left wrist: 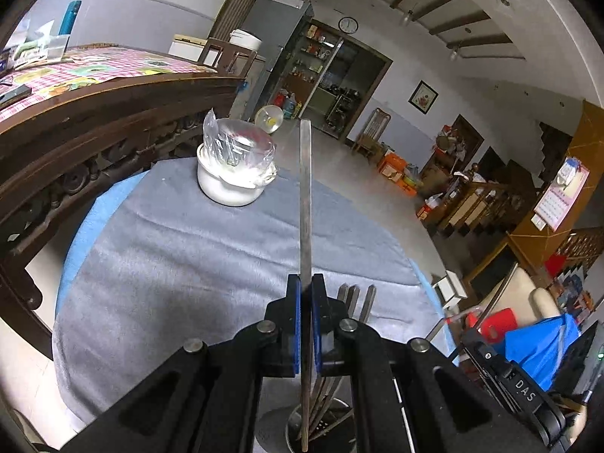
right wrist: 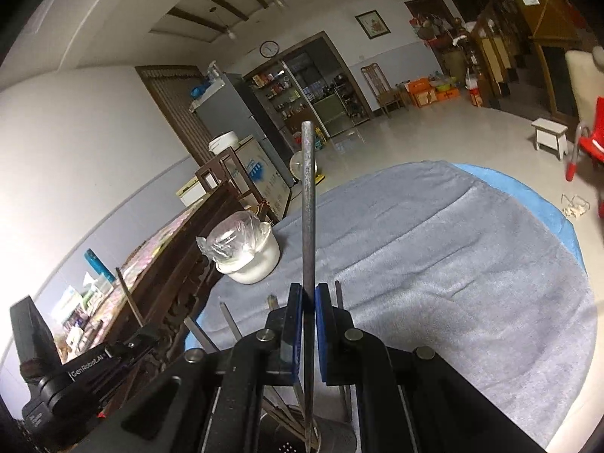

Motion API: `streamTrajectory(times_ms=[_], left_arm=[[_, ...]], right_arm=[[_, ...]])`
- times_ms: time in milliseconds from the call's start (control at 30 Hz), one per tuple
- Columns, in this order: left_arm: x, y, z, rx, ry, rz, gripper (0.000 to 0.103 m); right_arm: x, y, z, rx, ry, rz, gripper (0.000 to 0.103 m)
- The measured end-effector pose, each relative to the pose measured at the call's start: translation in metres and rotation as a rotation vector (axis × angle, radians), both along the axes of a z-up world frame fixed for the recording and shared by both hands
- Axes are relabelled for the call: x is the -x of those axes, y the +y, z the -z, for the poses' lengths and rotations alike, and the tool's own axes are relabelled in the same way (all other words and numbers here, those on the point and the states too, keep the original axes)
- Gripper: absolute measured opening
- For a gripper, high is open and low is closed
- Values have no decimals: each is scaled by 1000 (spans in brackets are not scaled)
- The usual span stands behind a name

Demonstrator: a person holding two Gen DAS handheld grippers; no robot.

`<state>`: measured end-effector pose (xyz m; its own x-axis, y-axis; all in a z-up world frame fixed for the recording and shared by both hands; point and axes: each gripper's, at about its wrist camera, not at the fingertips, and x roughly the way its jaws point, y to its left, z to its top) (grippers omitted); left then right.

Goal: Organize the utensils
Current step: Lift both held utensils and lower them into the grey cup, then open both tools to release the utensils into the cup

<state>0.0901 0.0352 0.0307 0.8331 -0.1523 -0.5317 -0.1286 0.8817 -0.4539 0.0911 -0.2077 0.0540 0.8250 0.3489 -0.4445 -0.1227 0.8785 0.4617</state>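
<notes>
My left gripper (left wrist: 305, 287) is shut on the flat handle of a metal utensil (left wrist: 305, 188) that stands upright over the grey-clothed round table (left wrist: 181, 264). Its lower end runs down to a metal utensil holder (left wrist: 292, 424) just below the jaws; the head is hidden. Several other handles (left wrist: 355, 298) rise from that holder. My right gripper (right wrist: 308, 294) is shut on another upright metal utensil (right wrist: 308, 207) above the same holder (right wrist: 332, 434), with more handles (right wrist: 230, 321) beside it. Each view shows the other gripper's black body at its lower edge.
A white ceramic jar covered in clear plastic (left wrist: 234, 177) (right wrist: 249, 256) stands at the table's far edge. A carved dark wooden table with a checked cloth (left wrist: 94, 75) is close on the left. A red stool (right wrist: 592, 139) and a white stool (right wrist: 549, 136) stand on the floor.
</notes>
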Motion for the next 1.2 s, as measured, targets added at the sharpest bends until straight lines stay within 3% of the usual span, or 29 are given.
streamTrajectory(times_ms=[533, 933, 1200], left_arm=[[2, -9, 13, -58, 23, -6, 5], [12, -14, 19, -69, 33, 16, 5], [25, -30, 25, -124, 28, 47, 6]], right_arm=[[9, 17, 11, 78, -13, -33, 8], [14, 20, 16, 80, 3, -45, 8], [22, 16, 15, 49, -1, -55, 10]])
